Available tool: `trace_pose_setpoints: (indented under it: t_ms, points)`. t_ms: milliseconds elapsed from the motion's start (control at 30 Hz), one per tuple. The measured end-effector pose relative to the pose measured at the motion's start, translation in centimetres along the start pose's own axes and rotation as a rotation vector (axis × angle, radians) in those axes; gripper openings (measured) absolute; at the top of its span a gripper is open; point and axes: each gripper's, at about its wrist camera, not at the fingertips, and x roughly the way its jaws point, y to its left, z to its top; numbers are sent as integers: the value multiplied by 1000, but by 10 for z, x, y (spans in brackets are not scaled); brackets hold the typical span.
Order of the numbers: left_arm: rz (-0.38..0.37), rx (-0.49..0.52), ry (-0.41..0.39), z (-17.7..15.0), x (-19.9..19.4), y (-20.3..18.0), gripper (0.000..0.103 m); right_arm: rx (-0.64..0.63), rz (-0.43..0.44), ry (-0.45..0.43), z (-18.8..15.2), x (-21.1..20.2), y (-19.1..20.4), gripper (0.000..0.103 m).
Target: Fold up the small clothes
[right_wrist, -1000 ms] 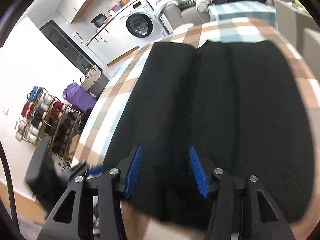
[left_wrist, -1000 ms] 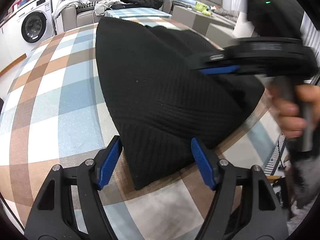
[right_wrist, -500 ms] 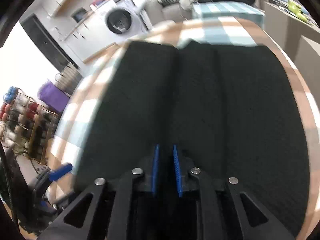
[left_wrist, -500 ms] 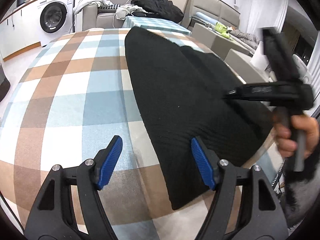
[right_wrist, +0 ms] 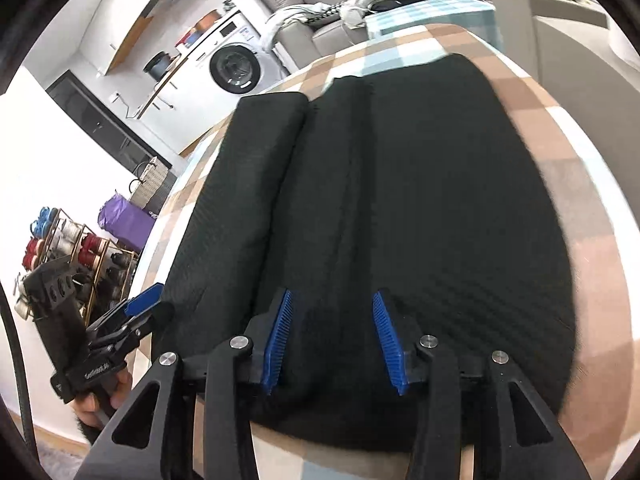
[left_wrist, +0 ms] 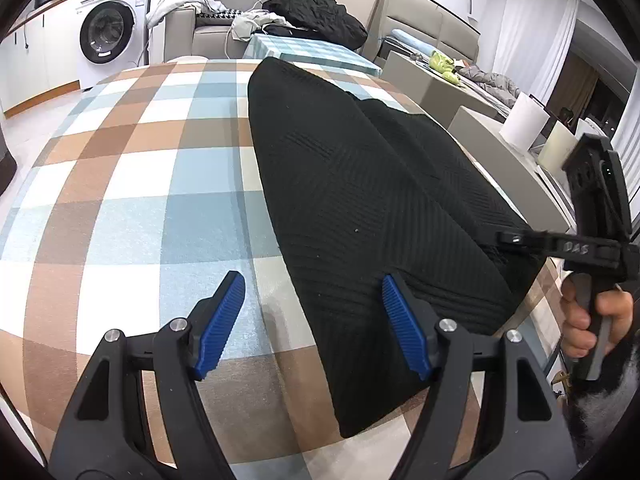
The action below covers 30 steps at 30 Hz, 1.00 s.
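A black ribbed garment (left_wrist: 380, 200) lies lengthwise on the checked tablecloth (left_wrist: 140, 200), its left side folded over into a long flap (right_wrist: 256, 184). My left gripper (left_wrist: 314, 324) is open low over the garment's near left edge, one finger over bare cloth and the other over the knit. My right gripper (right_wrist: 332, 340) hovers at the garment's (right_wrist: 440, 200) near hem; its jaws are opening, with fabric below them but nothing pinched. Each gripper shows in the other's view: the right gripper (left_wrist: 508, 237) at the garment's right corner, the left gripper (right_wrist: 138, 312) beside the folded flap.
Beyond the table stand a washing machine (left_wrist: 106, 32) and a sofa piled with clothes (left_wrist: 312, 16). A shoe rack (right_wrist: 72, 248) and purple bag (right_wrist: 124, 220) sit on the floor to the left. The table's rounded edge runs close along the garment's right side (right_wrist: 592, 240).
The right gripper closed to nearly shut, then parted again, and shifted along the near hem. The left gripper slid left, so the garment's corner now sits under its right finger.
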Motion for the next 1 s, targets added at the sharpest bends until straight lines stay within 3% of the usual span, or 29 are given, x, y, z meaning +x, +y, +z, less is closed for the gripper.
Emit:
trace_pose_setpoints:
  t_ms: [67,100,167,233,300,367,500,567,667,767,967,1000]
  points:
    - [5,-7,-8,1,-3,1,69,-66,-2,0,2,9,10,15]
    - [6,-12,-15,2,-5,3,69,-84,-23,7,4,13,14,7]
    - [4,-24,-30,4,-11,5,69,-114,-25,-29,8,1,20,5]
    - [-10,-36,-41,5,-16,9,69,-159,-3,-122,10,-32,31,5]
    - [-17,-48,-46,7,-19,11,69,-179,-46,-196,9,-67,34,5]
    - [-18,-47,-45,7,-17,10,69,-151,-94,-187,8,-76,20,5]
    - [-22,-31,-7,5,-4,2,69,-64,-204,-43,-2,-43,-18,5]
    - [-21,-6,7,1,1,-6,69,-44,-197,-30,-6,-40,-27,6]
    - [-27,15,13,0,4,-12,69,-37,-158,-34,0,-45,-29,19]
    - [-34,21,16,1,8,-16,69,4,-131,-35,20,-36,-34,35]
    - [-24,24,20,4,12,-17,69,99,-91,-2,84,15,-44,35]
    - [-22,22,21,5,12,-16,69,94,-95,-5,92,22,-41,30]
